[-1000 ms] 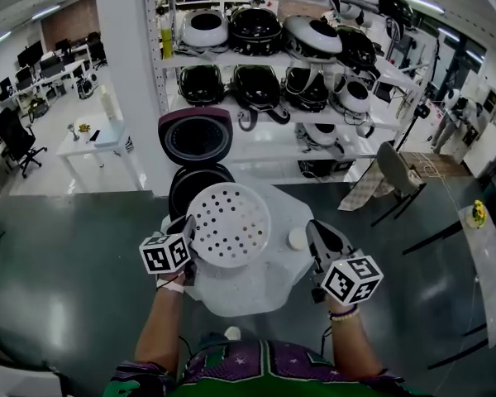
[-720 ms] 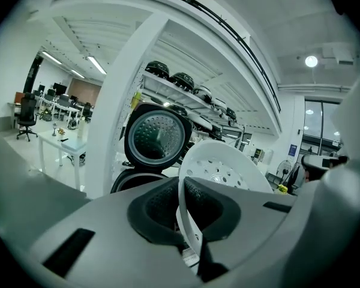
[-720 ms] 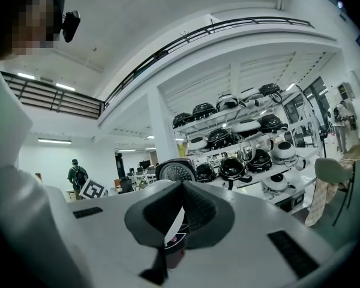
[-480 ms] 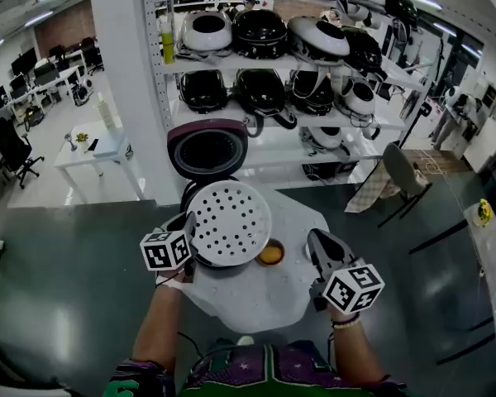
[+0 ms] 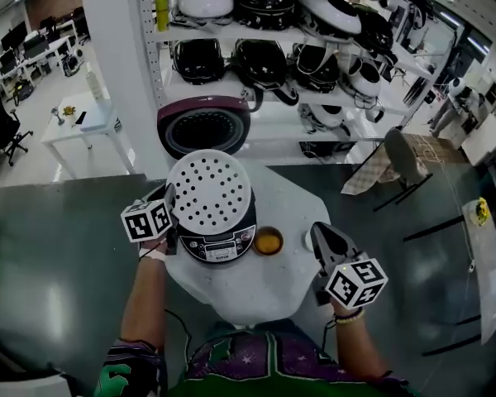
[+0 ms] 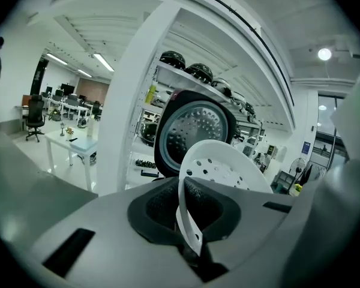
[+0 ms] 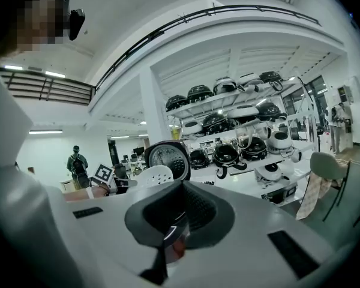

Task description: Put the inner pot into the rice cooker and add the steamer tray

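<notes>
My left gripper [image 5: 171,212] is shut on the near-left rim of the white perforated steamer tray [image 5: 208,190]. The tray hangs directly above the mouth of the dark rice cooker [image 5: 218,245], hiding its opening and any inner pot. The cooker's lid [image 5: 202,126] stands open behind it. In the left gripper view the tray's rim [image 6: 188,224] runs edge-on between the pads, with the lid's metal inside [image 6: 195,128] beyond. My right gripper [image 5: 320,231] is shut and holds nothing, to the right of the cooker. The right gripper view shows the tray [image 7: 155,176] and lid [image 7: 167,156] ahead to the left.
The cooker stands on a round white table [image 5: 256,292]. A small orange bowl [image 5: 268,241] and a white cup [image 5: 308,240] sit on it just right of the cooker. Shelves with several other rice cookers [image 5: 264,60] stand behind. A person [image 7: 78,162] stands far off.
My left gripper has carried the tray forward, from the near side of the table to above the cooker's mouth. The right gripper has sunk a little beside the table.
</notes>
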`<state>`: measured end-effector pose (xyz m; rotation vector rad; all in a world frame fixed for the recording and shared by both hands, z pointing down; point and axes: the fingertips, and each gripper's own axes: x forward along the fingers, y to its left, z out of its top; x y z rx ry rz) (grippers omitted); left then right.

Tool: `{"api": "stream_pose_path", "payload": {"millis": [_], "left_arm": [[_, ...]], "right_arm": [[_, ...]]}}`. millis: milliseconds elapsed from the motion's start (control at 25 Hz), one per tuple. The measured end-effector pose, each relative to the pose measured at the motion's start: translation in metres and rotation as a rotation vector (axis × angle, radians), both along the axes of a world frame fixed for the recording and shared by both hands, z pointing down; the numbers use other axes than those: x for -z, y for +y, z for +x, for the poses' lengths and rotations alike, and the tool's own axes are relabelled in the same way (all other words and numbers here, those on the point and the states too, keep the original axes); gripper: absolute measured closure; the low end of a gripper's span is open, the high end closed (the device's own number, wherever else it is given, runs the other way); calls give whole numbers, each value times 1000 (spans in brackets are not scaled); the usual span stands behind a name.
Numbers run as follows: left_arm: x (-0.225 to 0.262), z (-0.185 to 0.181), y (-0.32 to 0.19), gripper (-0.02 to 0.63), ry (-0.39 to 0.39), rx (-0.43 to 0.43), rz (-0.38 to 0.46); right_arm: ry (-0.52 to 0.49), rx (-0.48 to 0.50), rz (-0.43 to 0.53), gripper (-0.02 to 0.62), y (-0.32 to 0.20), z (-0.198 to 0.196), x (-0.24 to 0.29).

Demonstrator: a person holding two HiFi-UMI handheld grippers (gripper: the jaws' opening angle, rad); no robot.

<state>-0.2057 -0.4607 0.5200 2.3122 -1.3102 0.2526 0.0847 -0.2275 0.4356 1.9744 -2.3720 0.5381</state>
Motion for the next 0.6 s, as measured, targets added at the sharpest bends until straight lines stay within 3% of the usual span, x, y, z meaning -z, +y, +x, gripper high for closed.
{"api": "stream_pose_path", "payload": {"millis": [240,600], "left_arm": [[-32,2,-23,566,-2,20,-89],[-73,13,-32,566,-73,30,-193]], "right_arm": [[2,65,-18,591,-42,-5,-6],[-17,104,-51,591,-66,0,-25]]}}
